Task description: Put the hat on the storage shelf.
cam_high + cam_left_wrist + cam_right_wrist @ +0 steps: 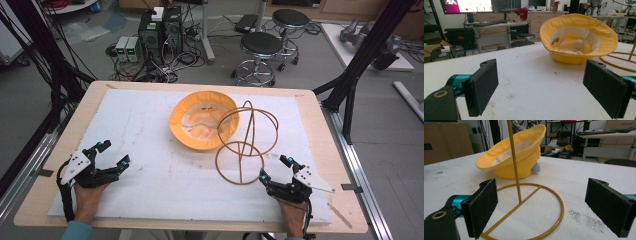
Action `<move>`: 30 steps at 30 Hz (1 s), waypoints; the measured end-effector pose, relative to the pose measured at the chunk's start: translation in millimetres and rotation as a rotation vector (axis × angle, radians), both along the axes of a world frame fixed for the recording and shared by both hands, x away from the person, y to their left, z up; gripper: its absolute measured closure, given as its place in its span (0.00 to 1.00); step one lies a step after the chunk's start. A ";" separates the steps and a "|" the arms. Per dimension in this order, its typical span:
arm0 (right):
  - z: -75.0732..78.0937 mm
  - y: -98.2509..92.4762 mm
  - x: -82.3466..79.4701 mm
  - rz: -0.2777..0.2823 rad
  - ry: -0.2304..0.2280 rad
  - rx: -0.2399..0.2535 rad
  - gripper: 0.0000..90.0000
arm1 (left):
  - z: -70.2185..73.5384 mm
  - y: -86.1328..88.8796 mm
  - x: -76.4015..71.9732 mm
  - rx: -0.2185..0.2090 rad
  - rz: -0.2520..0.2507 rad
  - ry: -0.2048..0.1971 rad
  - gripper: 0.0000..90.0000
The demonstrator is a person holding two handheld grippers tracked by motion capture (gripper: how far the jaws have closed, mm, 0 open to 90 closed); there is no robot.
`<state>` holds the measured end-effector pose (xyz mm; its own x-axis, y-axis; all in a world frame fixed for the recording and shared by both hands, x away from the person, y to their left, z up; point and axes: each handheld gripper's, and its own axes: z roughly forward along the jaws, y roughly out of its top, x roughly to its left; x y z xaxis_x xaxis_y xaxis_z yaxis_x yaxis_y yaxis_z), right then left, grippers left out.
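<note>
My left tongs (pixel 113 154) rest low at the near left corner of the bench (pixel 60 145), on the white mat (pixel 150 165), with the jaws standing wide apart and nothing between them; in the left gripper view the two black pads (pixel 484 87) frame bare mat, and the yellow hat (pixel 576 37) lies well ahead, apart from them. My right tongs (pixel 275 167) sit at the near right of the mat, jaws likewise spread and gripping nothing. In the right gripper view the yellow wire stand (pixel 524 212) has its round base ring flat on the mat directly ahead, the near arc of the ring reaching in between the pads (I cannot tell whether the left pad touches it), and its thin upright rod rises from the crossbar. From the high view, the hat (pixel 202 120) lies brim upward near the middle of the mat, its pale lining showing, and the stand (pixel 245 145) is just to its right, its upper loop overlapping the hat's rim in that view. The hat is tilted, one side of the brim raised. Both of my hands (pixel 87 197) hold the tool grips at the near edge.
</note>
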<state>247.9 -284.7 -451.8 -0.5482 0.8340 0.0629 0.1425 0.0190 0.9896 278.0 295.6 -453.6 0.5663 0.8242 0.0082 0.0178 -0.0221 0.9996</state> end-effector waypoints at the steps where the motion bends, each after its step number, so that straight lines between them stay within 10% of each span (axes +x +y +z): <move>1: 0.0 0.0 0.1 0.003 -0.001 -0.002 0.11 | 0.1 -0.1 -0.1 0.002 0.000 0.000 0.15; 30: 0.5 1.4 1.2 0.012 0.018 -0.011 0.11 | 16.2 -0.2 10.3 -0.011 -0.025 0.068 0.10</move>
<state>249.1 -283.3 -451.3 -0.5567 0.8283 0.0637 0.1600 0.0316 0.9866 288.3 295.5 -437.4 0.5858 0.8094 -0.0403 0.0855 -0.0123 0.9963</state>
